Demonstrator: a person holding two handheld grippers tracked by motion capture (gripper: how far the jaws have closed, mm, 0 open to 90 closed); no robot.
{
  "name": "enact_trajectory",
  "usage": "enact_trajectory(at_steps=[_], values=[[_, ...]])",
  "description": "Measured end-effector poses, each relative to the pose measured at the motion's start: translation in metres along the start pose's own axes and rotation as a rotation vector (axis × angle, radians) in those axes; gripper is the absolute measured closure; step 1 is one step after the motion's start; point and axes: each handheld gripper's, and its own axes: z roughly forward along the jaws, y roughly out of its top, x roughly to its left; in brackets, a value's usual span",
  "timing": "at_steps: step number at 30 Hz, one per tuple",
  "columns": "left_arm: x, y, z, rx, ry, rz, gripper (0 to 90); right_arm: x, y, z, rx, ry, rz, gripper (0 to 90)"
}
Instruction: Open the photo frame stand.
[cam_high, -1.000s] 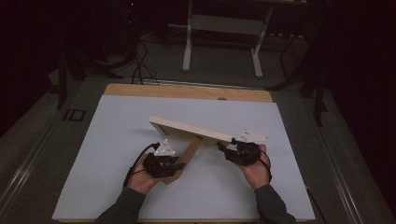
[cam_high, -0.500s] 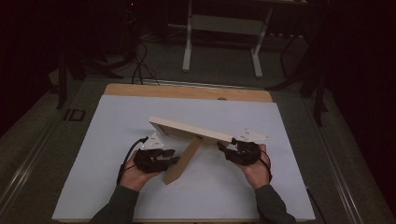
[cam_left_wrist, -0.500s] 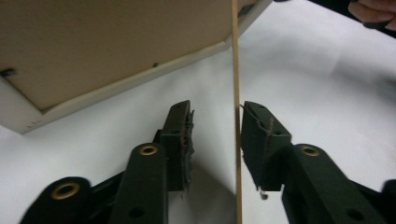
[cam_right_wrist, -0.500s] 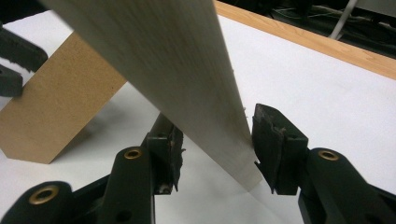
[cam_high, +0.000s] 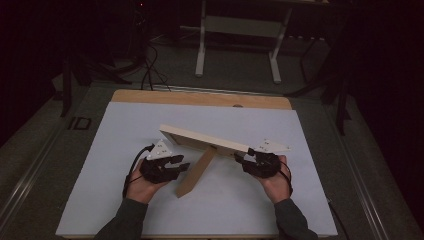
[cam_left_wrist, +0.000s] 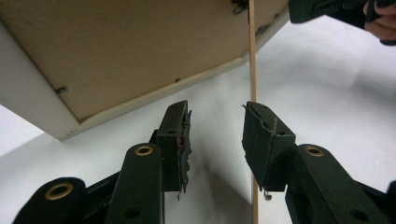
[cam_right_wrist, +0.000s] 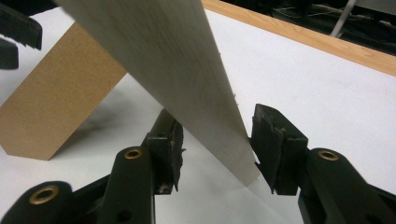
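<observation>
Right gripper (cam_high: 248, 159) is clamping the pale wooden picture frame (cam_high: 202, 139) tilted, letting the open-jawed left gripper (cam_high: 181, 165) reach its brown fold-out stand (cam_high: 196, 171).

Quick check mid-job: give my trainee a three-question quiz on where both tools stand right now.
1. True or false: the left tool is clamped on the brown stand leg.
2. What passes between the right tool jaws? A) the frame edge B) the stand leg C) a cable
3. Fill in: the stand leg's lower end rests on the ___ mat.

Key: 1 false, its jaws stand apart with nothing between them. 2 A. 3 white.
</observation>
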Motion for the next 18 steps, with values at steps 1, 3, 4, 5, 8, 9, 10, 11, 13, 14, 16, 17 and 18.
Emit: enact_trajectory(at_steps=[1,3,4,5,8,9,10,11,13,14,16,17,18], values=[[0.0003,0.0002,-0.0006,-0.004,0.004,-0.002,61.1,0.0000,-0.0002,-0.0003,0.001,0.000,0.002,53.3],[0.0013,0.0007,-0.0021,-0.015,0.010,-0.009,60.8,-0.0005,-0.0005,-0.0011,0.003,0.004,0.007,53.5],[0.0021,0.0007,-0.0031,-0.020,0.016,-0.012,60.7,-0.0009,-0.0007,-0.0014,0.002,0.007,0.009,53.7],[0.0027,0.0008,-0.0036,-0.022,0.017,-0.014,60.4,-0.0016,-0.0009,-0.0021,0.003,0.012,0.011,53.9],[0.0049,0.0005,-0.0050,-0.030,0.020,-0.024,60.3,-0.0026,-0.0018,-0.0030,0.005,0.020,0.012,54.4],[0.0049,0.0005,-0.0050,-0.030,0.020,-0.024,60.1,-0.0026,-0.0018,-0.0030,0.005,0.020,0.012,54.4],[0.0049,0.0005,-0.0050,-0.030,0.020,-0.024,60.1,-0.0027,-0.0023,-0.0029,0.005,0.021,0.013,54.4],[0.0059,0.0005,-0.0051,-0.029,0.021,-0.026,59.8,-0.0025,-0.0033,-0.0020,0.014,0.017,0.008,54.4],[0.0061,0.0005,-0.0057,-0.032,0.025,-0.029,59.8,-0.0026,-0.0044,-0.0015,0.020,0.014,0.004,54.4],[0.0064,0.0005,-0.0061,-0.034,0.026,-0.031,59.8,-0.0028,-0.0049,-0.0015,0.021,0.016,0.007,54.6],[0.0073,0.0005,-0.0071,-0.039,0.032,-0.037,59.8,-0.0030,-0.0060,-0.0016,0.019,0.018,0.007,54.4],[0.0079,0.0004,-0.0076,-0.038,0.032,-0.038,59.8,-0.0028,-0.0066,-0.0018,0.024,0.019,0.009,54.2],[0.0083,0.0003,-0.0076,-0.039,0.033,-0.040,59.7,-0.0029,-0.0072,-0.0018,0.028,0.020,0.008,53.8]])
